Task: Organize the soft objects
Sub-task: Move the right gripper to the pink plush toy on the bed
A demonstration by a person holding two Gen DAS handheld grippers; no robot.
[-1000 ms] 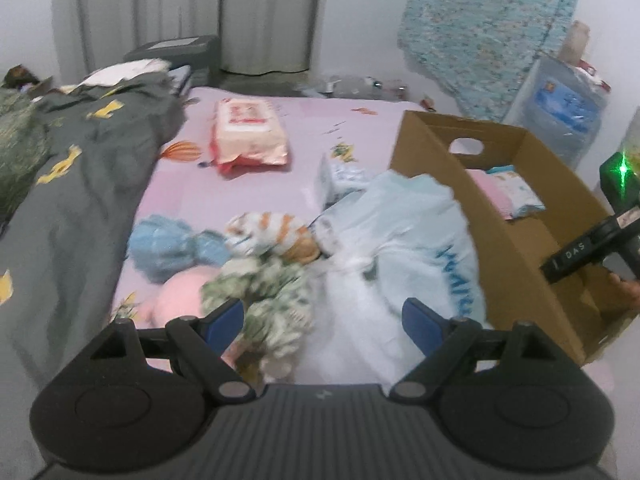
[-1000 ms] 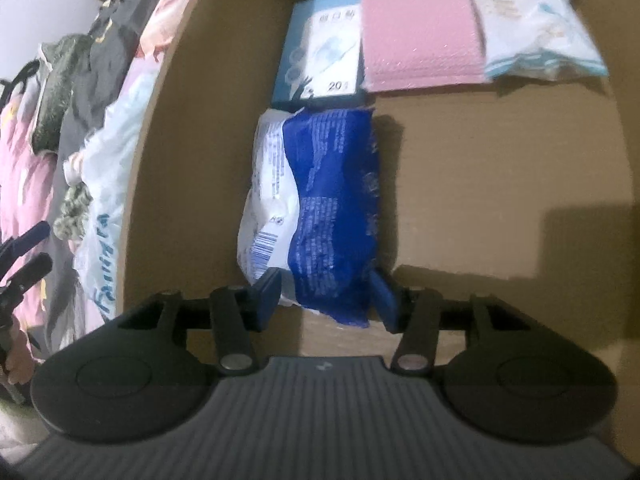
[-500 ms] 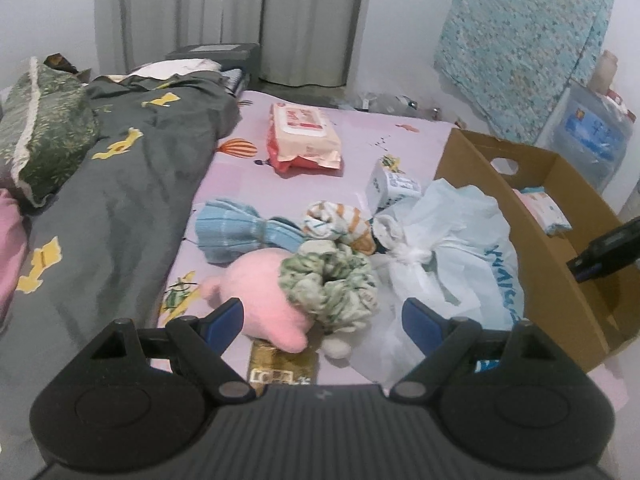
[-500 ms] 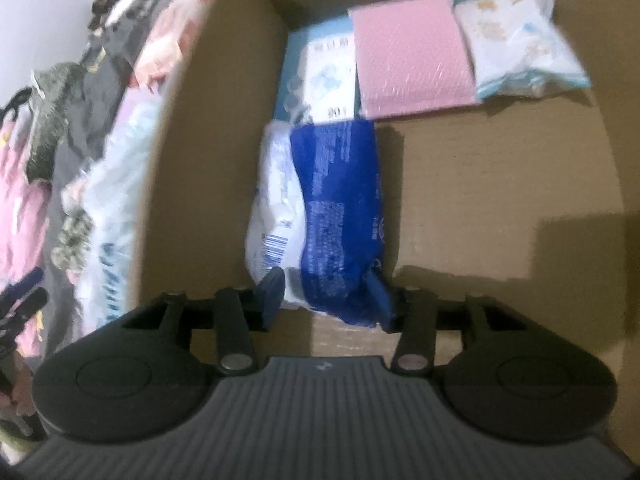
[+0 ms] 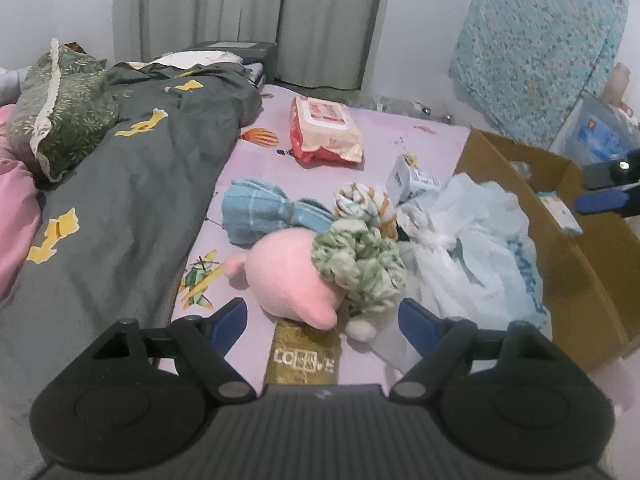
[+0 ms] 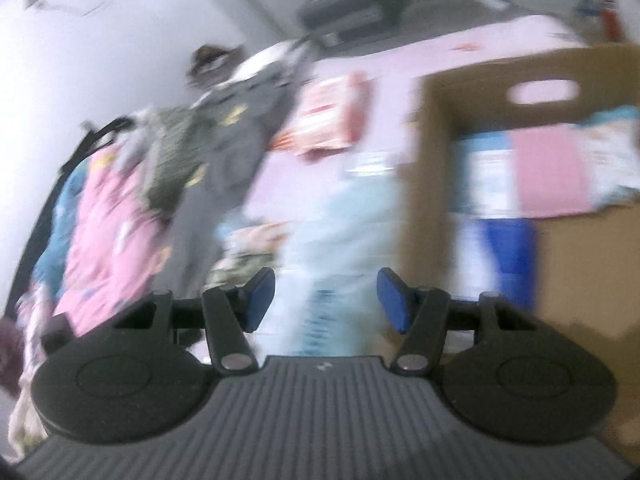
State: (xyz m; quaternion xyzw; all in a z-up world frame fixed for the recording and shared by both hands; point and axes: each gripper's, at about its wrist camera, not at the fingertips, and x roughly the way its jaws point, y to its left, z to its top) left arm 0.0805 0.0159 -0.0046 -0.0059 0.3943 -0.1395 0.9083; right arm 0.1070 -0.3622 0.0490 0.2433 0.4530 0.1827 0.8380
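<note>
Above the bed [image 5: 328,184], left tool [image 5: 322,318] spread wide and empty over pink plush [image 5: 288,276] and green scrunchie [image 5: 360,264]. Beside the cardboard box [image 6: 568,240], right tool [image 6: 326,300] likewise parted, gripping nothing; view blurred.

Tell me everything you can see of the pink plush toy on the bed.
The pink plush toy is a rounded, soft, fuzzy body with a small nub sticking out left. It lies on the lilac sheet, a green patterned scrunchie resting against its right side, its lower edge over a gold packet. No face shows.
</note>
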